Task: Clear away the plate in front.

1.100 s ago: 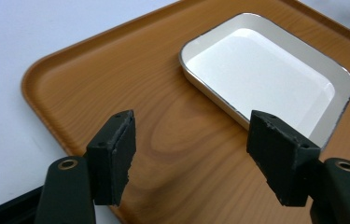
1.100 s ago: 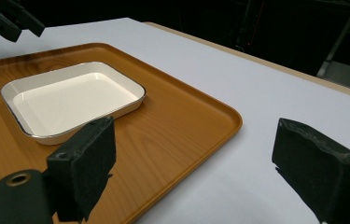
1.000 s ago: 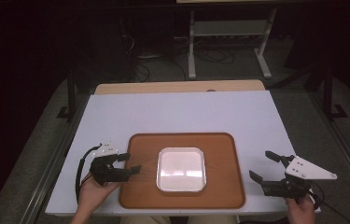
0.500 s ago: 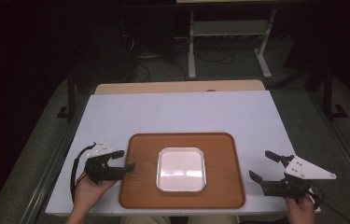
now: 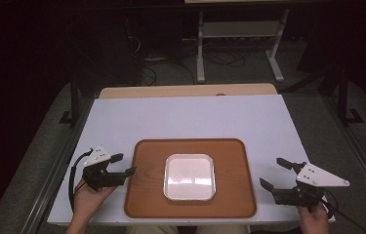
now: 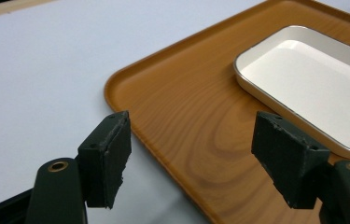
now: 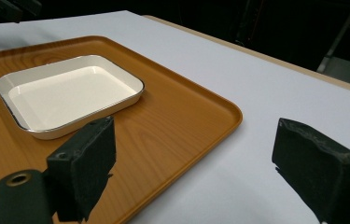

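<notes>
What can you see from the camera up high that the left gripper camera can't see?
The high view alone takes in both hands, the right gripper, the whole white table, and the dark floor with a metal stand behind. The left gripper view alone gives a close look along the open black jaws of the left gripper. Both show the wooden tray and the white dish on it.

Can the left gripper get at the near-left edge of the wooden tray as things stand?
Probably yes. The left gripper is open beside the wooden tray, with its fingers set either side of the rim in the left gripper view. Nothing lies between them; the white dish sits mid-tray, clear of that edge.
</notes>
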Motion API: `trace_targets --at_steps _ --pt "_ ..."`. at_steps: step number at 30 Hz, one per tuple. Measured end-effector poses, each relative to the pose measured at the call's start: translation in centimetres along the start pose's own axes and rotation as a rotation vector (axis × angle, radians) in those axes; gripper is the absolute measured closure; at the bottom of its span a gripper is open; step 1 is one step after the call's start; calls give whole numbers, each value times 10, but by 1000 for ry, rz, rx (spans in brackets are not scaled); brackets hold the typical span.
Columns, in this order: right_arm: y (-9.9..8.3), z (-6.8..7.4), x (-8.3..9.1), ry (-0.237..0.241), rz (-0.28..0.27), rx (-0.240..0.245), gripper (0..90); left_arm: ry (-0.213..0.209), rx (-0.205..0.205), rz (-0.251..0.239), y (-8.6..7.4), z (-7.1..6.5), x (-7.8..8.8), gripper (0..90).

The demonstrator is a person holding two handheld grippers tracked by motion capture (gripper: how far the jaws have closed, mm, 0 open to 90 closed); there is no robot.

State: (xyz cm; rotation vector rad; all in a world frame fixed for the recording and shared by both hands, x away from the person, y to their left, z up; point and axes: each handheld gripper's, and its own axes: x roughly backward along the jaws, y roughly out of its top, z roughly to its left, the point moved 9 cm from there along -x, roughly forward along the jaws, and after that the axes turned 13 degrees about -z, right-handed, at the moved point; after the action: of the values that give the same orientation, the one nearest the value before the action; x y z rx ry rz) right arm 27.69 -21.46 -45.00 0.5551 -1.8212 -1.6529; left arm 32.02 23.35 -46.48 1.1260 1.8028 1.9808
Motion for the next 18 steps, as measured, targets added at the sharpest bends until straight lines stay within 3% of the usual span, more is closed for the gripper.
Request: trace_targets --at_steps 5,11,18 --pt "-2 0 -1 -5 11 0 125 17 -1 -22 0 5 2 275" --pt "-7 -1 -3 -10 38 -3 125 44 -8 -89 8 8 6 274" --pt "-9 -1 -4 -9 54 -2 125 46 -21 -92 8 6 5 274"
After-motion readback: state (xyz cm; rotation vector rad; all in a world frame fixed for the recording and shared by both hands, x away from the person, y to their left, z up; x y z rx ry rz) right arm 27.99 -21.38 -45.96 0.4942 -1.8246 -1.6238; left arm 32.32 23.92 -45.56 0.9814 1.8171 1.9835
